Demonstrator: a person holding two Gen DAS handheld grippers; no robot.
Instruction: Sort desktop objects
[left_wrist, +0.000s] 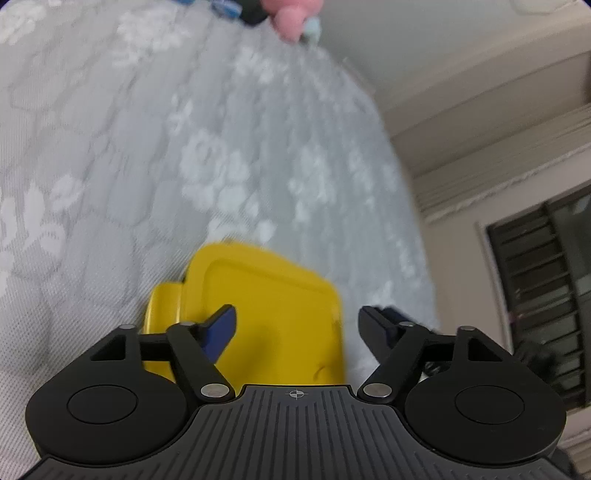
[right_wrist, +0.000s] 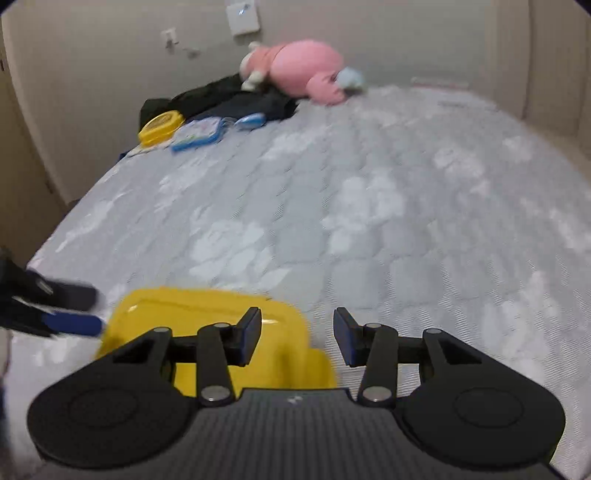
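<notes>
Yellow box (right_wrist: 207, 325) with its lid on lies on the grey mattress (right_wrist: 369, 221), contents hidden; left gripper (left_wrist: 295, 328) and right gripper (right_wrist: 297, 339) hover above it, jaws wide, holding nothing.

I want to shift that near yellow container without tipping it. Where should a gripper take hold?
Judging by its pose, grip the yellow container at its raised rim, coming from above: it lies flat on the mattress, and the open right gripper looks too narrow to span it.
</notes>
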